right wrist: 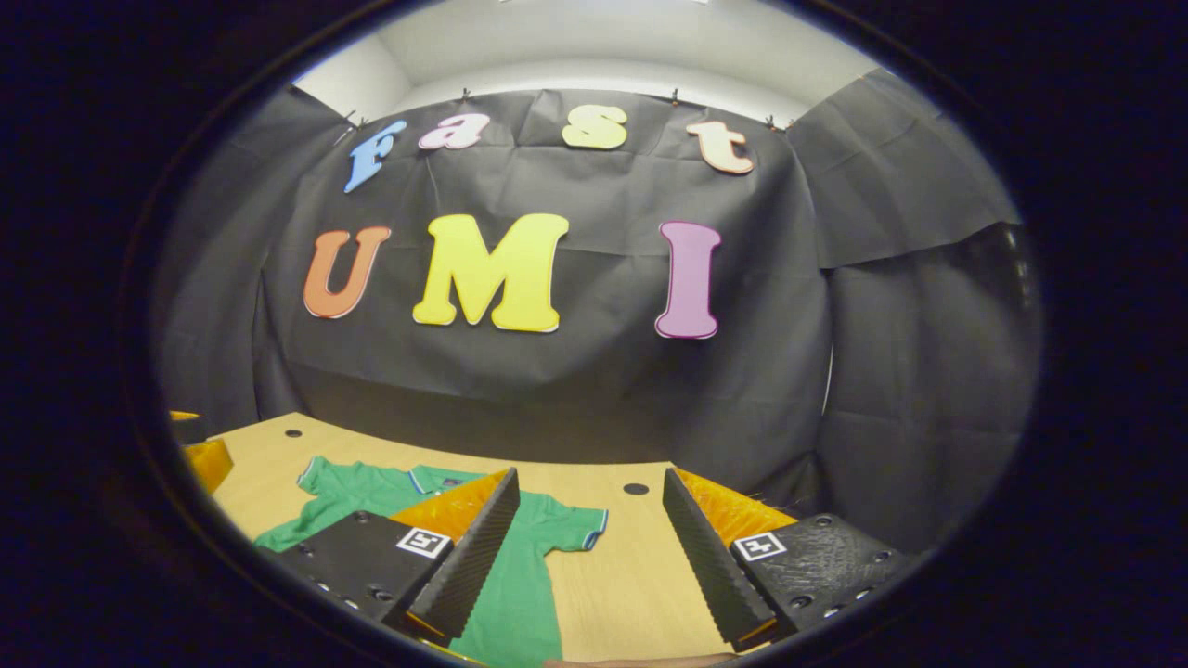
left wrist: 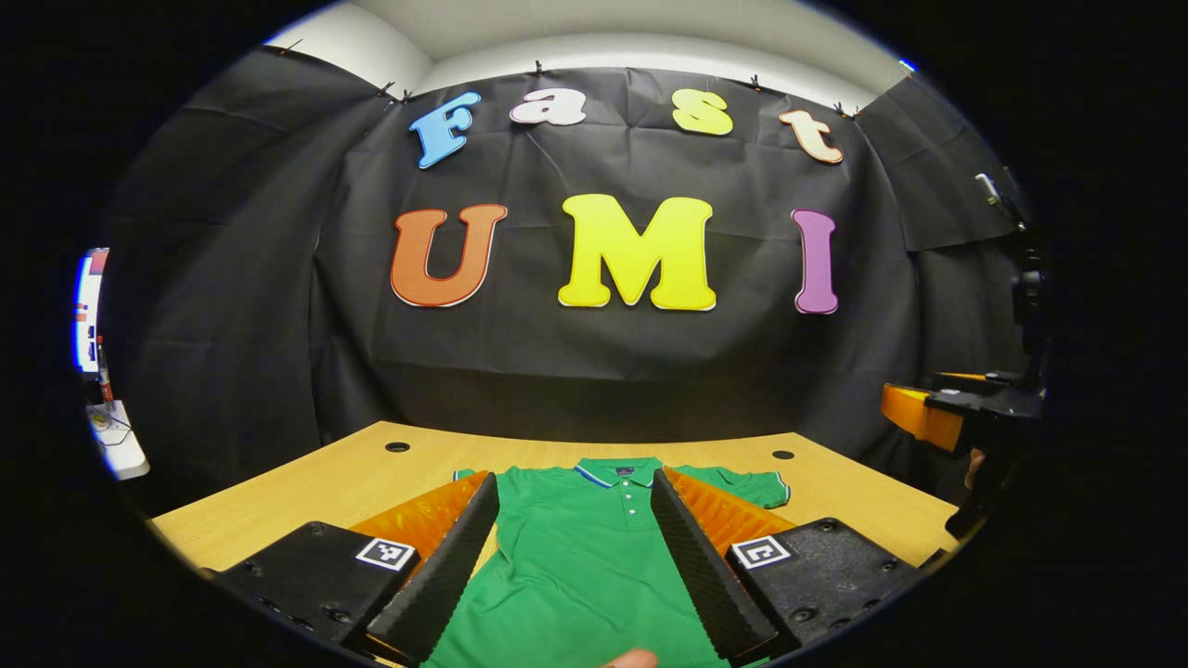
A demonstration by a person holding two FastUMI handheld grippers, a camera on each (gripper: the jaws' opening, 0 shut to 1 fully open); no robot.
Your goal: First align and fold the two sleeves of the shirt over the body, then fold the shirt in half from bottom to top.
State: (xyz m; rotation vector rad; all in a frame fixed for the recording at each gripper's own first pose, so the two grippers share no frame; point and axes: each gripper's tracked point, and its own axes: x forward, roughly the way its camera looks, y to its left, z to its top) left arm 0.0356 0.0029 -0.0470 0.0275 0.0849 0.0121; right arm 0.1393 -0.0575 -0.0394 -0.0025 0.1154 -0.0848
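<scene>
Two grippers held above the near edge, left gripper (left wrist: 574,566) spread wide with nothing between its fingers, right gripper (right wrist: 589,561) likewise wide and empty, green short-sleeved polo shirt (left wrist: 594,557) lying flat, collar at the far side, sleeves spread, on the light wooden table (left wrist: 306,482), black cloth wall (left wrist: 594,343) beyond.

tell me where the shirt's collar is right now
In the left gripper view the collar sits at the far end of the green shirt, between the left gripper's open fingers, toward the booth wall.
</scene>
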